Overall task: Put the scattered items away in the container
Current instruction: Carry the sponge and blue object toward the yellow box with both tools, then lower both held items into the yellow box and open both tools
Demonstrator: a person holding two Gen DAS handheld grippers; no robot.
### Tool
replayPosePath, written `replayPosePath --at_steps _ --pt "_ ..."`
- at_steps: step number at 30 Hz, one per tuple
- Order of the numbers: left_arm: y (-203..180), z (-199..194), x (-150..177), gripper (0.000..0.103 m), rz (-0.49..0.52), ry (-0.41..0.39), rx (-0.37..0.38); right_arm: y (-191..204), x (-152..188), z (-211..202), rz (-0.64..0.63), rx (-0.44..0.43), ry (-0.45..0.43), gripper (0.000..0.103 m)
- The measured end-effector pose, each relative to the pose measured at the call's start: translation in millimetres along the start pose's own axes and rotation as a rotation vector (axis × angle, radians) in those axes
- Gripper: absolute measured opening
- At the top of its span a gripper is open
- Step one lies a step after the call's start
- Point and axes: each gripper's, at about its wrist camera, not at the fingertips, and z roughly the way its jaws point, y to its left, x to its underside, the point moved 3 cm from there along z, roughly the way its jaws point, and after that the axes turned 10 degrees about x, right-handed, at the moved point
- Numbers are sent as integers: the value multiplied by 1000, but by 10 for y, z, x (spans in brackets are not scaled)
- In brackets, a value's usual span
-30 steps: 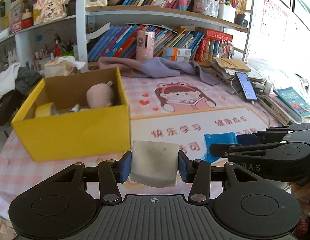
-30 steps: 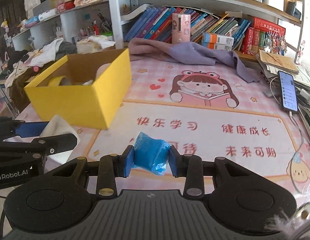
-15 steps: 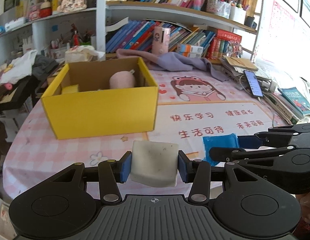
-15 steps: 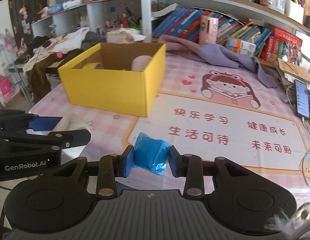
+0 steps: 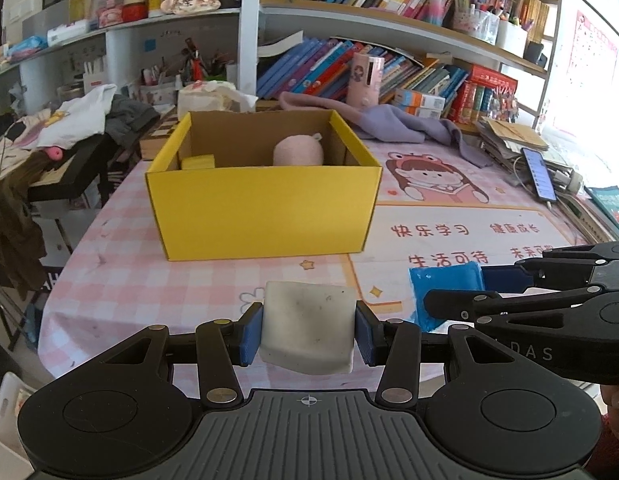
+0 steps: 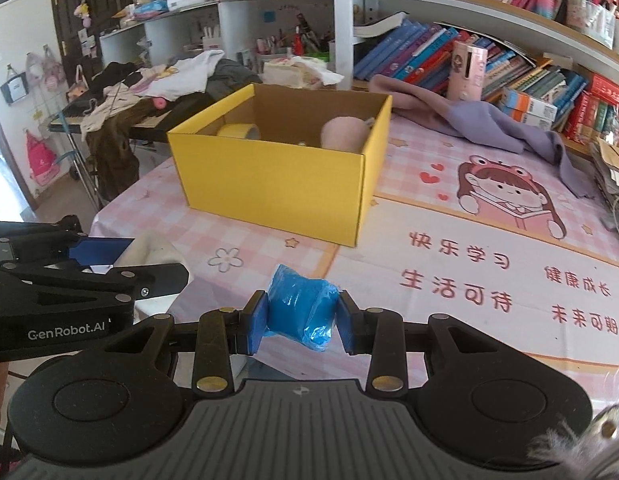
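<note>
Since both tongs are already loaded, you're mostly thinking about the drop: your left tongs (image 5: pixel 308 334) are pinching an off-white sponge block (image 5: pixel 308 330) by its two side faces, and your right tongs (image 6: pixel 301 317) are clamped on a crinkly blue plastic-wrapped bundle (image 6: pixel 300 309). Both look light and squishy to me, so nothing fragile, but the blue wrap seems slick and may cling to a pad. The yellow box (image 5: pixel 265 216) sits on the bench at 12 o'clock from the left tongs, more like 11 from the right, with a pink plush thing (image 5: pixel 298 151) and a yellow tape roll (image 6: pixel 239 131) inside already.
</note>
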Motion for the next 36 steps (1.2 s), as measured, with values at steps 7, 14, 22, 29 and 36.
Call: replayPosePath --at_steps 7,14,22,29,36 --pt "120 7 -21 46 -3 3 -10 98 -38 70 -8 -21 8 34" --pt "195 13 -19 46 -9 2 -12 153 -60 112 -13 -29 12 34" --pt "406 -15 -135 45 -53 -32 -62 231 -203 216 -50 -58 -2 34" --pt "475 44 -433 45 -54 -83 -72 204 -494 291 -97 -62 -73 34" --pt "504 230 -830 45 -26 -133 -90 53 -982 469 -103 -71 -153 34"
